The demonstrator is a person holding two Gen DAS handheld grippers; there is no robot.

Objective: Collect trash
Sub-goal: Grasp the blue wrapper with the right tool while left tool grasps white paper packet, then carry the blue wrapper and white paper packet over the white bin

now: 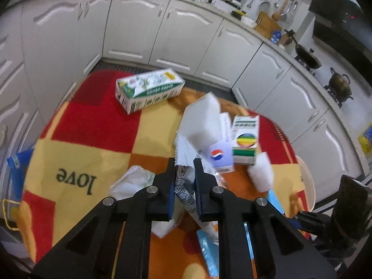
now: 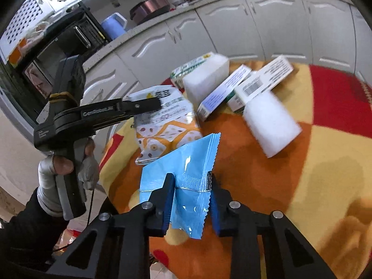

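Observation:
My left gripper (image 1: 184, 165) is shut on a white and orange snack bag (image 1: 183, 186); the right wrist view shows that bag (image 2: 167, 125) lifted with the left gripper's fingers (image 2: 148, 104) on its top edge. My right gripper (image 2: 191, 181) is shut on a blue foil wrapper (image 2: 186, 162), which also shows in the left wrist view (image 1: 208, 251). More trash lies on the red, yellow and orange cloth (image 1: 93, 144): a green and white carton (image 1: 148, 90), white foam blocks (image 1: 202, 121) (image 2: 269, 125), small medicine boxes (image 1: 245, 139) (image 2: 223, 93) and a crumpled white bag (image 1: 132, 181).
White kitchen cabinets (image 1: 139, 28) curve round behind the table. A stove with pots (image 1: 339, 86) is at the right. A black oven (image 2: 53, 53) and a blue jug (image 2: 115, 26) stand on the counter at the left. A blue bag (image 1: 18, 162) hangs off the table's left edge.

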